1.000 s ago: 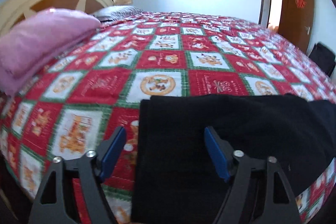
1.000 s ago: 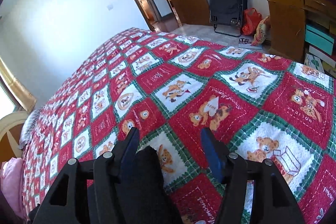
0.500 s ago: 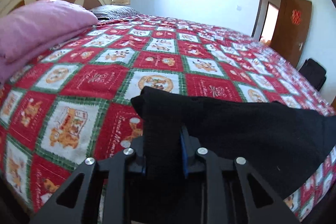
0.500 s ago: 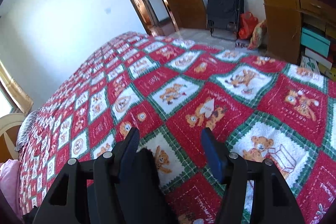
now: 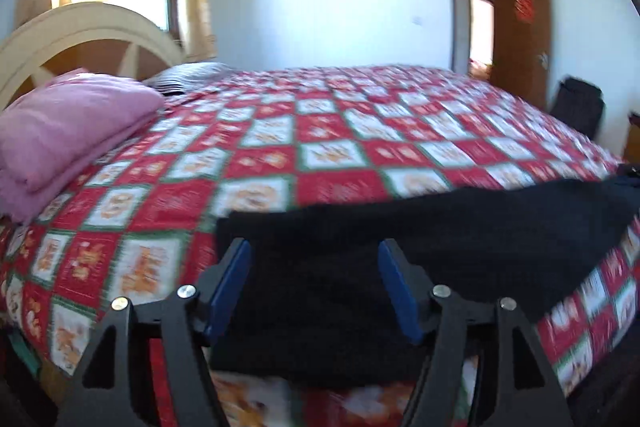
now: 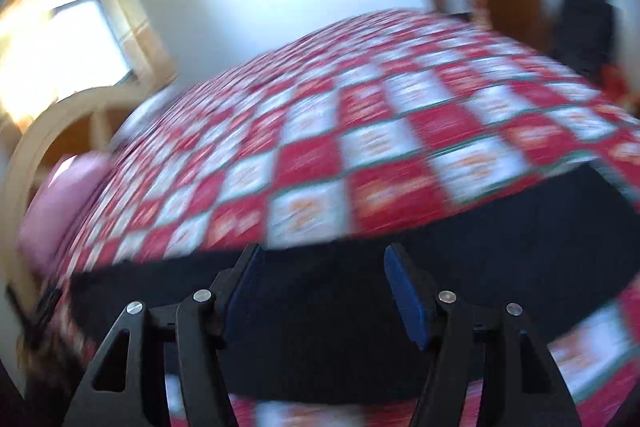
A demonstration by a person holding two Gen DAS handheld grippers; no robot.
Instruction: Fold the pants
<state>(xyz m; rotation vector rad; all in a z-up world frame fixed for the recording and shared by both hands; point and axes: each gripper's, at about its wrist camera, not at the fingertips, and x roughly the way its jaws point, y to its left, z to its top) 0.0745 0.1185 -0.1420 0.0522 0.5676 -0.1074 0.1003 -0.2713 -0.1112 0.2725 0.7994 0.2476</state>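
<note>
The black pants (image 5: 440, 227) lie flat in a long band along the near edge of the bed, seen again in the blurred right wrist view as the pants (image 6: 480, 227). My left gripper (image 5: 313, 251) hovers over their left end. Its jaws are opening, the cloth lies below and between the blue pads (image 5: 230, 279), and they do not press on it. My right gripper (image 6: 323, 253) is open above the middle of the pants, holding nothing.
The red, white and green checked quilt (image 5: 340, 131) covers the bed. A folded pink blanket (image 5: 68, 123) and a striped pillow (image 5: 188, 75) sit by the cream headboard (image 5: 80, 27). A brown door (image 5: 520, 27) and a black bag (image 5: 580, 107) stand at the far right.
Half a second ago my left gripper was shut on a pinch of the pants; it has let go and pulled back. My right gripper has swung fast to the left, over the pants.
</note>
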